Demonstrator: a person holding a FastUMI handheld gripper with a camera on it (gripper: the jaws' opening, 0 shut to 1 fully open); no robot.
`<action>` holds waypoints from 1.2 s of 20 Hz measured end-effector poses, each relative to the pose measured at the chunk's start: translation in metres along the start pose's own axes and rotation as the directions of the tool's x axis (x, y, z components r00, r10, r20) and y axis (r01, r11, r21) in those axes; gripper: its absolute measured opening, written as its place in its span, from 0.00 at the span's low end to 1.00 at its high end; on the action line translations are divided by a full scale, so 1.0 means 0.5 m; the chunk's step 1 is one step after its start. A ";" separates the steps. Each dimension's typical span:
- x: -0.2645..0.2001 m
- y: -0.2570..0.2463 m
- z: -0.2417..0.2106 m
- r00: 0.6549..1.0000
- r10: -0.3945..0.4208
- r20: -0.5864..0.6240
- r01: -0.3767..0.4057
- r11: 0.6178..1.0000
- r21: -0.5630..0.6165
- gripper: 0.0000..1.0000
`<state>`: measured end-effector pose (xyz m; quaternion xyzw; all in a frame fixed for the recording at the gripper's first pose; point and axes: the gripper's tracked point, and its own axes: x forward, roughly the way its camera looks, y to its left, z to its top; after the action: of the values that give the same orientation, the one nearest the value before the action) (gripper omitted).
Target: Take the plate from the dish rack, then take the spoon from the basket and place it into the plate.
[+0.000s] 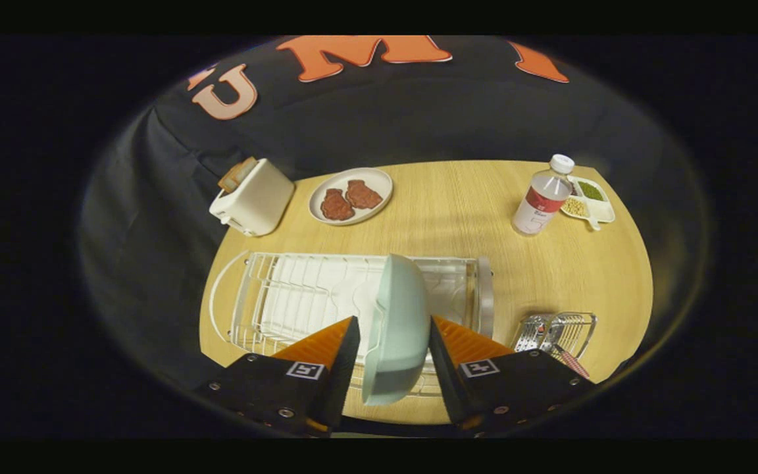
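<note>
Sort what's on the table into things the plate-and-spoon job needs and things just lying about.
For the job:
- pale green plate, standing on edge between the fingers, which flank it
- white dish rack under it
- wire basket beside the rack, a pink handle poking out

Lying about:
- toaster
- meat plate
- water bottle
- divided snack dish

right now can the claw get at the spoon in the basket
Probably not yet: the claw has the pale green plate standing on edge between its fingers, and the spoon lies off beside the right finger in the wire basket.

Spoon point(571, 359) handle partly behind right tong; basket point(553, 331) contents perhaps indistinct.
</note>
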<state>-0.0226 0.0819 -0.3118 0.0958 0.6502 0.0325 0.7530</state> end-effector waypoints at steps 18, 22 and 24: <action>0.003 -0.029 -0.047 0.954 -0.293 -0.061 0.296 0.955 0.036 0.31; -0.030 -0.062 -0.016 0.911 -0.412 0.027 0.411 0.911 0.036 0.27; -0.052 -0.066 -0.002 0.883 -0.462 0.079 0.460 0.887 0.042 0.27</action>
<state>-0.0299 0.0452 -0.2929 -0.0520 0.6215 -0.1588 0.7654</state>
